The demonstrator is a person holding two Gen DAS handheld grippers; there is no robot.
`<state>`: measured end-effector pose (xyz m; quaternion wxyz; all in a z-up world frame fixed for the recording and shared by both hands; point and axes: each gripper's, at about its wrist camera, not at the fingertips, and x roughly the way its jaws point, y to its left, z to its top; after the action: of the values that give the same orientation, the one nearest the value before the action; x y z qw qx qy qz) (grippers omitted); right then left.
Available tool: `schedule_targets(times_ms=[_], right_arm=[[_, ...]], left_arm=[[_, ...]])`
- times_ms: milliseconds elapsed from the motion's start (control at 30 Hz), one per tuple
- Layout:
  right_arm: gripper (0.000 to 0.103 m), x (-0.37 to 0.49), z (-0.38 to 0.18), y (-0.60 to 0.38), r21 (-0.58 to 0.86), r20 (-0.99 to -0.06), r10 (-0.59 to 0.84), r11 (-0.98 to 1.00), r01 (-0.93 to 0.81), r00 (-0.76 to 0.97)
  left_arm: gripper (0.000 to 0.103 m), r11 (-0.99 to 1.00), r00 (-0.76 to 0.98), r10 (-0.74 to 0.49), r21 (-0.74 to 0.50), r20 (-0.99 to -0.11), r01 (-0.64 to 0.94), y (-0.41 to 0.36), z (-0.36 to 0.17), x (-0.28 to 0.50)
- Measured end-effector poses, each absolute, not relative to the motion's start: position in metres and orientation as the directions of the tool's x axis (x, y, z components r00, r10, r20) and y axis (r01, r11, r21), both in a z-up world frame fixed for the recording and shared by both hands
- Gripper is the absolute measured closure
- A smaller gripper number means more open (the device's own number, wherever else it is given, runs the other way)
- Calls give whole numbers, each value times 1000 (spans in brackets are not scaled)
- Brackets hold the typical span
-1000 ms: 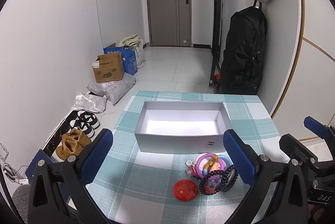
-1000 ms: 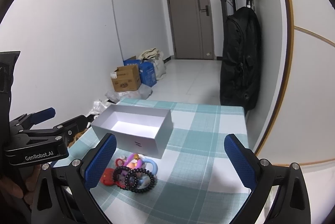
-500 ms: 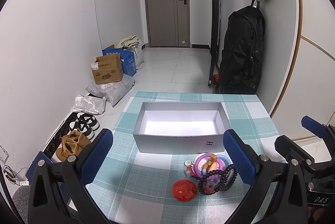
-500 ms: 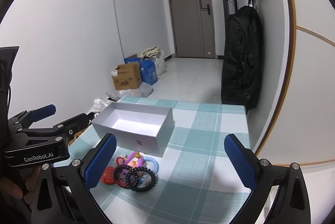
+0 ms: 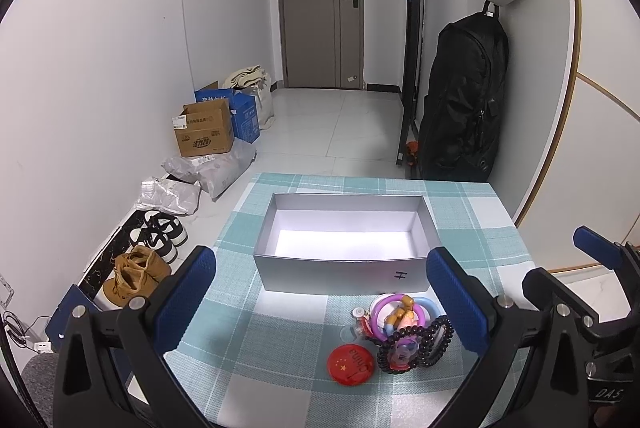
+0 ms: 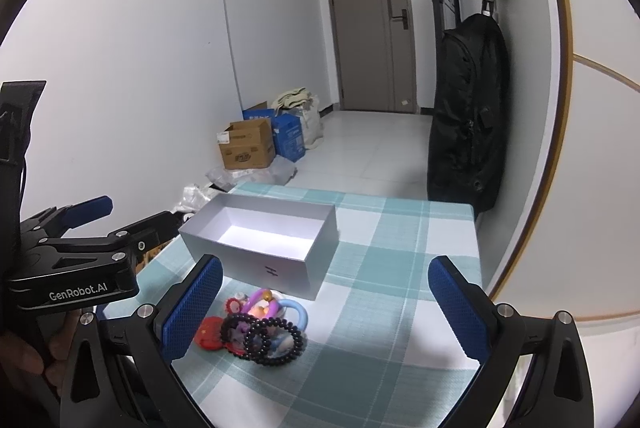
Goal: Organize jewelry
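An open, empty grey box stands on the checked cloth. In front of it lies a small heap of jewelry: black bead bracelets, pink and blue rings and a red round badge. My left gripper is open and empty, held above the cloth, with the heap just inside its right finger. My right gripper is open and empty, with the heap near its left finger. The left gripper also shows in the right wrist view.
The table's checked cloth ends at the far edge near a black backpack against the right wall. On the floor to the left are cardboard boxes, bags and shoes. A door stands at the far end.
Both grippers have shifted slightly; the views drift a little, with the box and heap staying put on the cloth. Both stay open and empty.
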<state>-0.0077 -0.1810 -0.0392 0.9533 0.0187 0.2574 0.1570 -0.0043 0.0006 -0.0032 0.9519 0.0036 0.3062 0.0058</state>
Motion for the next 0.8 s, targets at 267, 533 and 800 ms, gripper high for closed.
schedule_targets(times_ms=[267,533,800], right_arm=[[0,-5,-41,-181,130,-497,319,947,-294,807],[0,-1,-46,-180,144,-520,332,942,-303,787],[0,6,-57,-178,180,-574,370,927,-328,731]], left_arm=[[1,1000,804,-1,-9,-594,-6,2,-4,-1],[1,998,780,-51,-65,-624,13,9,-7,6],[1,994,741,-89,-111,-666,20,23,-12,14]])
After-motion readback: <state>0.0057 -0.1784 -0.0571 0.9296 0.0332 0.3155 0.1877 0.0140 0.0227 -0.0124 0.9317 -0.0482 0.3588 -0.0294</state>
